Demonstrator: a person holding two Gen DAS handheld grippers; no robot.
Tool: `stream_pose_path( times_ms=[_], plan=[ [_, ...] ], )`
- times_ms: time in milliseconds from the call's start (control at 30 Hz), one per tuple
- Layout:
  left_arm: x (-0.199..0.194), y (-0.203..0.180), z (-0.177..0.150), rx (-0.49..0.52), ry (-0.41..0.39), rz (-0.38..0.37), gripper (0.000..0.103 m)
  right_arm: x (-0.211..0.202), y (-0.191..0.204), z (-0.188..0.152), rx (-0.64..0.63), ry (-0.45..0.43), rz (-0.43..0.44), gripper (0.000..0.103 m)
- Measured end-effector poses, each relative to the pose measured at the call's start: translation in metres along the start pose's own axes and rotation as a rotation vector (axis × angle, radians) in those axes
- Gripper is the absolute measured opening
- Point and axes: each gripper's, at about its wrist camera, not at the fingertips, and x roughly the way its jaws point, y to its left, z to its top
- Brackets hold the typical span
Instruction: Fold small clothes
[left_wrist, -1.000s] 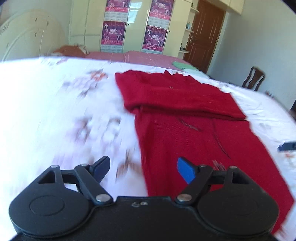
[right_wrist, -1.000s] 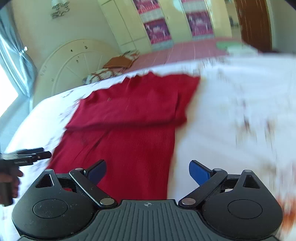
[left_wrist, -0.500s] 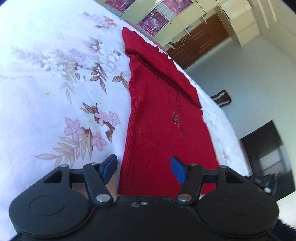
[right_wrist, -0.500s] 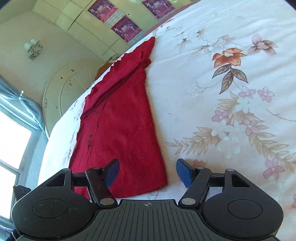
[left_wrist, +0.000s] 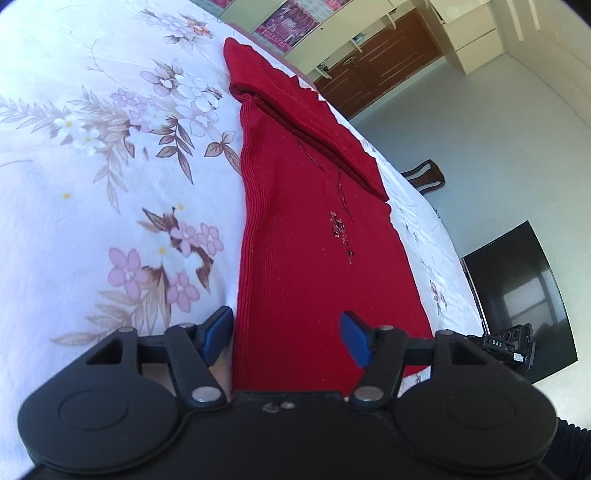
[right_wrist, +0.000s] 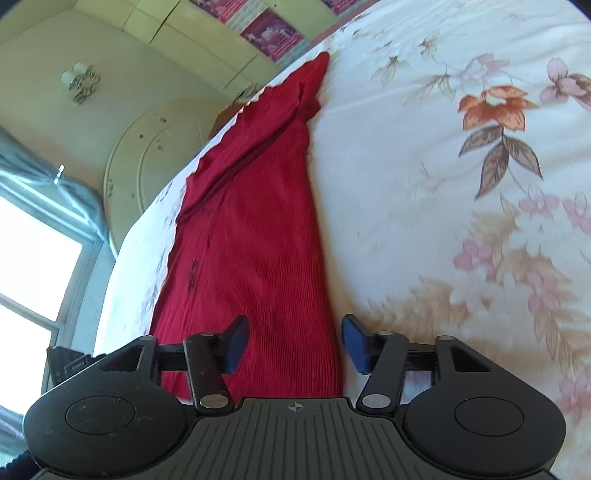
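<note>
The left gripper (left_wrist: 286, 338) is hovering low at the near hem of the red sweater (left_wrist: 306, 236), its blue fingers (left_wrist: 218, 330) standing spread, one over the floral bedsheet (left_wrist: 110, 166) just beside the garment's left side, the other above the knit. The right gripper (right_wrist: 291, 341) is sitting at the same hem on the opposite side, its fingers (right_wrist: 354, 341) likewise parted and straddling the sweater's (right_wrist: 251, 240) right-hand near corner; whether either pair is actually touching the cloth is hard to say from these low angles. The sweater is lying flat on the bed, running lengthwise away from both cameras, with its far portion folded back over the body into a doubled band. Beyond it, past the far edge of the bed, a wardrobe with posters (left_wrist: 295, 22) is standing, and a wooden chair (left_wrist: 424, 177) is showing off the bed's right edge.
</note>
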Motion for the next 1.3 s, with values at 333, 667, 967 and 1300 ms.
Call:
stream_pose_path(
  times_ms=[333,667,967,1300],
  plan=[
    [0.005,0.003,0.005,-0.037,0.022,-0.019,0.053,0.011,0.001,0.004,0.018,-0.005,0.026,0.046],
    [0.005,-0.01,-0.009,0.051,0.013,0.118,0.004,0.012,-0.013,-0.017,0.091,0.014,0.075,0.007],
    [-0.014,0.022,-0.031,-0.216,-0.164,0.032,0.003,-0.024,0.003,-0.016,0.109,-0.119,0.116,0.006],
    [-0.028,0.003,-0.006,-0.256,-0.31,-0.022,0.003,-0.02,0.014,-0.002,0.162,-0.216,0.125,0.006]
  ],
)
